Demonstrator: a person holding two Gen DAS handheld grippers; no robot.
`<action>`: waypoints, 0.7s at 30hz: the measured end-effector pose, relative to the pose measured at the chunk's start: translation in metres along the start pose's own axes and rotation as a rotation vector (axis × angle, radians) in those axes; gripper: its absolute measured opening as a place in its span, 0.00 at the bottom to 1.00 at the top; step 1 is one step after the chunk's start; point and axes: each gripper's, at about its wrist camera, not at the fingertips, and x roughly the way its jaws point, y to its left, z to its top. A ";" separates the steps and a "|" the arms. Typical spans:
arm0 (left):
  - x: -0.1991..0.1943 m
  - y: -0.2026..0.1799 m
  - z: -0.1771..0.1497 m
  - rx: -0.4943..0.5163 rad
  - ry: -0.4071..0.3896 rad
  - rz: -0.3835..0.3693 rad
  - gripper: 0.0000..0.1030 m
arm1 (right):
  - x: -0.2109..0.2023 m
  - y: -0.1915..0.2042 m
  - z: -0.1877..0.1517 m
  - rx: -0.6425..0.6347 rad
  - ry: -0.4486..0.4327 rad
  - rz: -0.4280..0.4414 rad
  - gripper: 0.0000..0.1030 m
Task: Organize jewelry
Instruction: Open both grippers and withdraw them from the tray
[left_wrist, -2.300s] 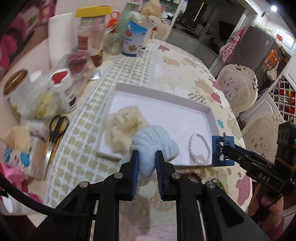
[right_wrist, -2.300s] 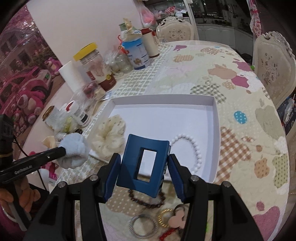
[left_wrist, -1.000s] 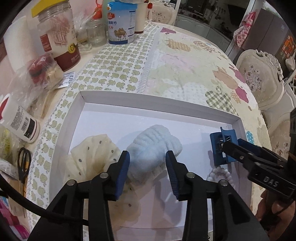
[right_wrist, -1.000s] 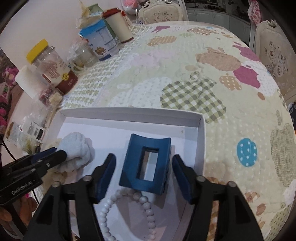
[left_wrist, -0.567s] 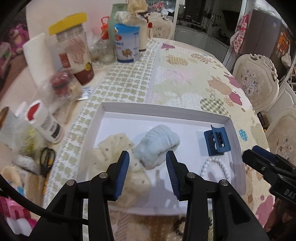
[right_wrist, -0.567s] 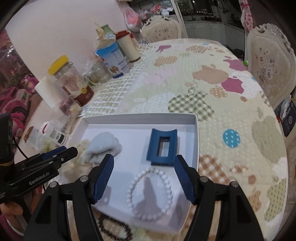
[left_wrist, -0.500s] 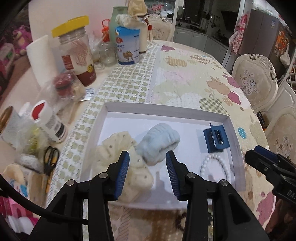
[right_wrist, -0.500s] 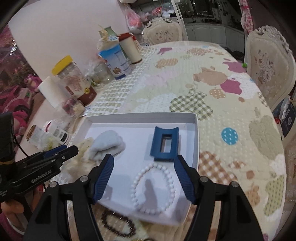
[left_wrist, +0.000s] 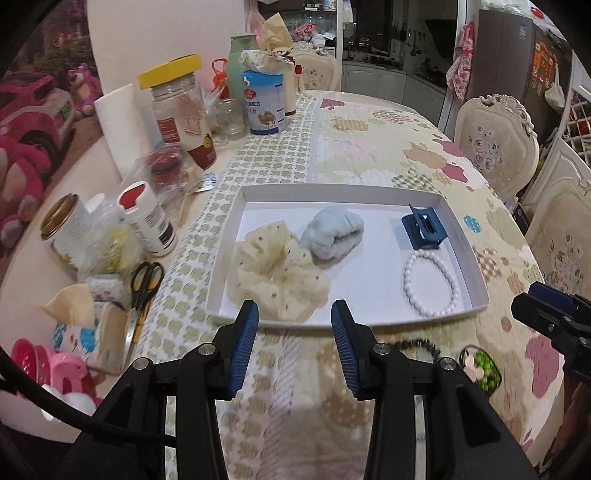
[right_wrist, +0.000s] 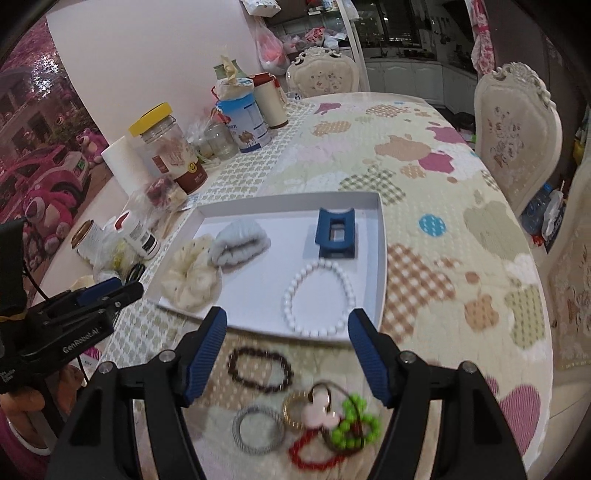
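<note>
A white tray (left_wrist: 332, 189) (right_wrist: 382, 254) holds a cream dotted scrunchie (left_wrist: 277, 273) (right_wrist: 188, 280), a light blue scrunchie (left_wrist: 332, 236) (right_wrist: 238, 242), a blue hair claw (left_wrist: 424, 230) (right_wrist: 336, 232) and a white bead bracelet (left_wrist: 430, 286) (right_wrist: 317, 295). My left gripper (left_wrist: 294, 343) is open and empty, just in front of the tray. My right gripper (right_wrist: 286, 356) is open and empty above loose pieces on the cloth: a dark bead bracelet (right_wrist: 258, 369), a grey coil tie (right_wrist: 258, 428), a gold ring with a pink charm (right_wrist: 314, 406), green beads (right_wrist: 356, 424) and a red band (right_wrist: 314, 456).
Jars, a tin, a paper roll and bottles (left_wrist: 177, 110) crowd the table's left side, with scissors (left_wrist: 146, 282) and a tissue pack (left_wrist: 96, 325) nearer. Chairs (right_wrist: 517, 125) stand at the right. The right gripper shows at the right edge of the left wrist view (left_wrist: 546, 317).
Both grippers let go of the blue scrunchie and the hair claw in the tray, opened, and drew back toward the table's near edge. The loose jewelry came into the right wrist view.
</note>
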 end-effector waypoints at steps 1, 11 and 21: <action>-0.004 0.001 -0.002 0.001 -0.005 0.002 0.30 | -0.004 0.001 -0.005 -0.002 -0.002 -0.004 0.70; -0.031 0.004 -0.029 0.018 -0.030 0.009 0.30 | -0.033 0.011 -0.034 -0.016 -0.016 -0.017 0.70; -0.036 0.020 -0.045 -0.045 0.012 -0.069 0.30 | -0.049 -0.001 -0.064 0.000 0.000 -0.052 0.70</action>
